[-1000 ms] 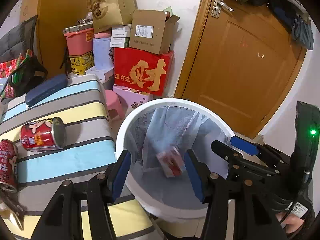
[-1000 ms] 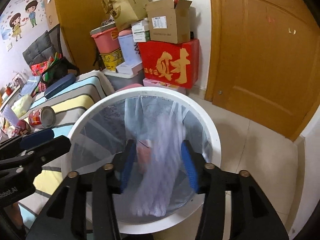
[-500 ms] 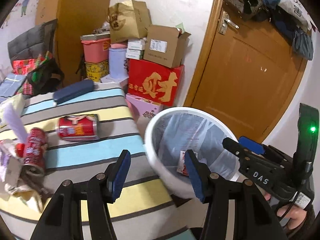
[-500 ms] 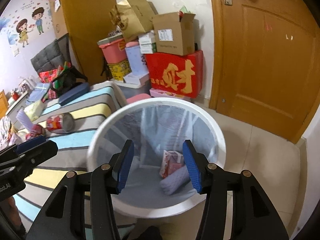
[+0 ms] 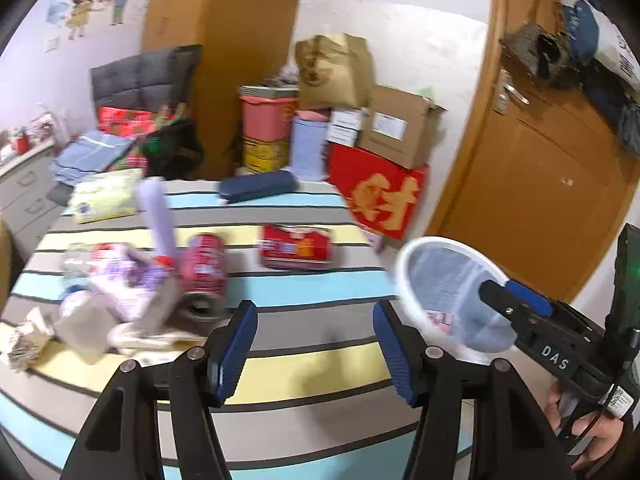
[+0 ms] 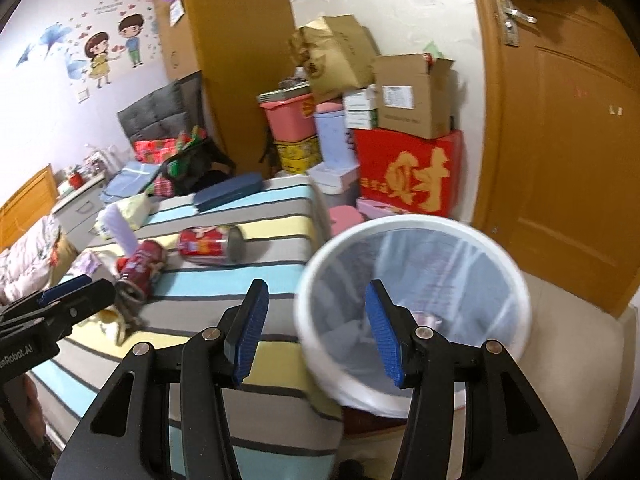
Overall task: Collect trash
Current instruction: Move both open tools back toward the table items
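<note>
A white bin (image 6: 412,300) with a clear liner stands beside the striped table (image 5: 288,288) and holds a red packet (image 5: 438,316) and other scraps. On the table lie two red cans (image 5: 294,246) (image 5: 204,268) and a heap of crumpled wrappers and paper (image 5: 100,312) at the left. My left gripper (image 5: 312,344) is open and empty above the table's near stripes. My right gripper (image 6: 316,328) is open and empty over the bin's left rim. The cans also show in the right wrist view (image 6: 208,242) (image 6: 140,266).
A dark blue case (image 5: 258,186) and a tissue pack (image 5: 106,196) lie at the table's far side. Stacked boxes, with a red one (image 6: 408,168) at the bottom, stand against the wall. A wooden door (image 6: 560,140) is at the right.
Both grippers have pulled back and swung left, from over the bin toward the table. A packet and a pale wrapper now lie in the bin. Both stay open.
</note>
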Motion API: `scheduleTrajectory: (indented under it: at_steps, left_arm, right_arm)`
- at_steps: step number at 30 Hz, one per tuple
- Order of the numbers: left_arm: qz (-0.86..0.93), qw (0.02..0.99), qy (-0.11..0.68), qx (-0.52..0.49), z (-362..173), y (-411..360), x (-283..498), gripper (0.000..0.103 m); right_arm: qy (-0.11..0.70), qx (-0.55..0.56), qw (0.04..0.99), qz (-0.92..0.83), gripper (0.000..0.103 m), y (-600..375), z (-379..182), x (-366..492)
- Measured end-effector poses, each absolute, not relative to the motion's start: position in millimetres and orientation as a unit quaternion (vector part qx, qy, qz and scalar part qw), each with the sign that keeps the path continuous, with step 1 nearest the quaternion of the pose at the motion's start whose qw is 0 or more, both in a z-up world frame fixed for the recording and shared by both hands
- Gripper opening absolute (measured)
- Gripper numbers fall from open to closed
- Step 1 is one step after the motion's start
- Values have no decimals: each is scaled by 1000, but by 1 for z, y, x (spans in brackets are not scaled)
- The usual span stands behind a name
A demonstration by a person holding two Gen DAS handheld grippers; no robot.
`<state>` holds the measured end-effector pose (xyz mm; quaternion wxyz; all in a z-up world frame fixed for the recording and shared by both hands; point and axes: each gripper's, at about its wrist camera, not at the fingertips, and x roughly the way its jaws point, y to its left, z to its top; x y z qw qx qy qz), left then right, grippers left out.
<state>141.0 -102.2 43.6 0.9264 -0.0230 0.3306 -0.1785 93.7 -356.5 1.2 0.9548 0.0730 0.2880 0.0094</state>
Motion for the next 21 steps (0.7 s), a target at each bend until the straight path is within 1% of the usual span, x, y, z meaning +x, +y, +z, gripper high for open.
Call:
scheduleTrajectory:
  at_steps: [9,11,16,18,21]
  left_arm:
    - [-112,940,321,-42,45,-22,142,62]
    - [-96,940,323,-44,43,-4,143,66]
    - [-61,943,324,-48,39,40,149,66]
    - [-44,942,329,-47,36,58,153,67]
    - [-30,940,335,-58,32,82,159,67]
  right_arm:
    - [293,40,954,47,54,-318,-2,110]
    - [293,30,954,63,55,-310,-3,118]
    - [294,8,952,88,56,-293,-5,134]
    - [295,-8,949,106,59,-287,-5,143]
    - [298,-41,947,117,60,-278,-6,159]
